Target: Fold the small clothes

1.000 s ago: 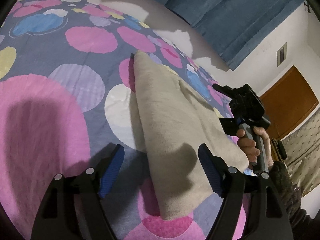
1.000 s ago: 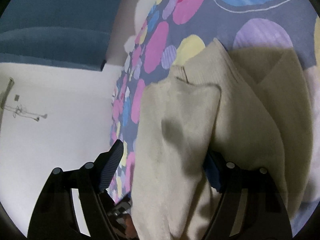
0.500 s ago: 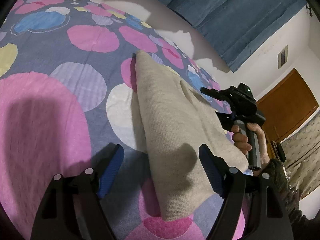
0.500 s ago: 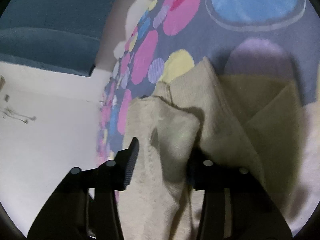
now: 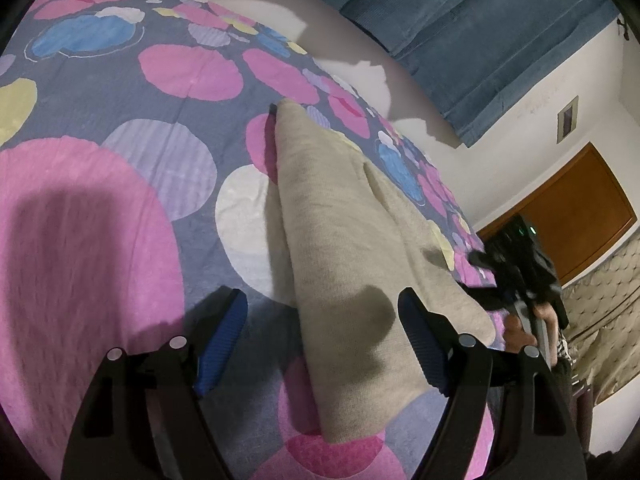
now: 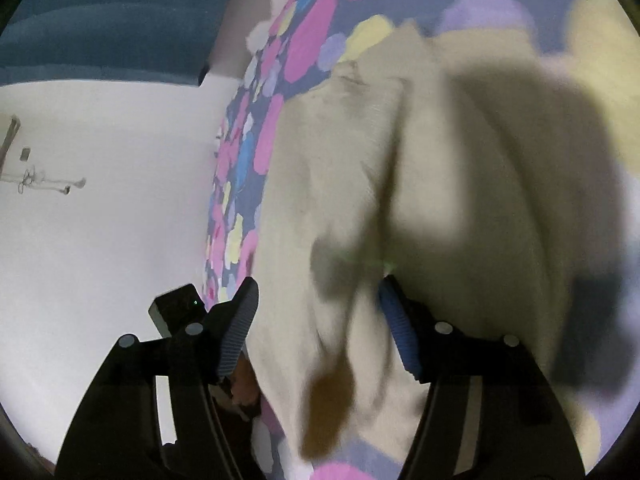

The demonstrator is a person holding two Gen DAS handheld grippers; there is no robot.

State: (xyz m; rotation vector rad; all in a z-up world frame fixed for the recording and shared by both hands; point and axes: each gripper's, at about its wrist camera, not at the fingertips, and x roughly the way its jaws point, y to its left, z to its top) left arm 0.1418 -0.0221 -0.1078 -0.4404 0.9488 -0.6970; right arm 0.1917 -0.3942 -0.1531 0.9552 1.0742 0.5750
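A bedsheet [image 5: 120, 92] of grey-blue cloth printed with pink, lilac, blue, yellow and white circles covers the surface; behind it hangs a blue curtain [image 5: 480, 28] against a white wall, with a brown wooden door [image 5: 576, 216] off to the right and a small plate [image 5: 568, 120] on the wall above it. No writing or label can be read anywhere. The beige garment [image 5: 340, 240] lies folded into a long strip on the sheet, its long axis running from a narrow far end near the bed's middle to a wider near end by the cameras (it broadens as it comes closer). The left gripper [image 5: 320, 340] stands wide apart, its blue pads either side of the strip's near end and not pressing it. The right gripper [image 6: 320, 320] is opening, with garment cloth between its pads; the blur hides whether they touch it
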